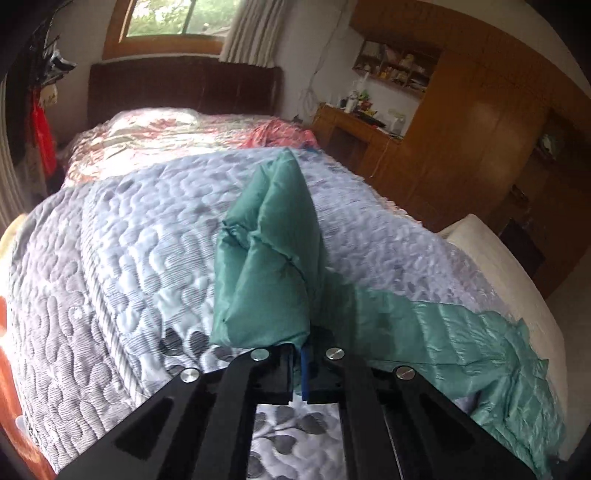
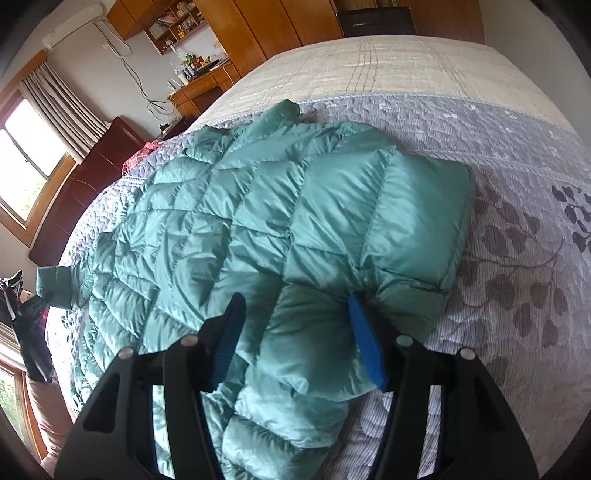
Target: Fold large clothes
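Bed (image 2: pixel 517 155) comes first, one big bed with a gray quilt (image 1: pixel 129 240) that has leaf prints on it. One puffy green jacket (image 2: pixel 229 221) lies spread across the quilt, and it is the only piece of clothing I am folding. One of its sleeves (image 2: pixel 306 354) is bent over on top of the body, near me.

I hold two grippers, one in each hand. My left gripper (image 1: pixel 299 369) is pinched tight on one corner of the jacket, and that green cloth (image 1: pixel 266 258) sticks up in a bunch over the quilt. My right gripper (image 2: pixel 295 339) is spread wide. Its two blue pads (image 2: pixel 365 347) sit one on each side of the folded sleeve, and I cannot tell if they touch it.

One window (image 1: pixel 173 16) shows behind the dark headboard (image 1: pixel 181 88).
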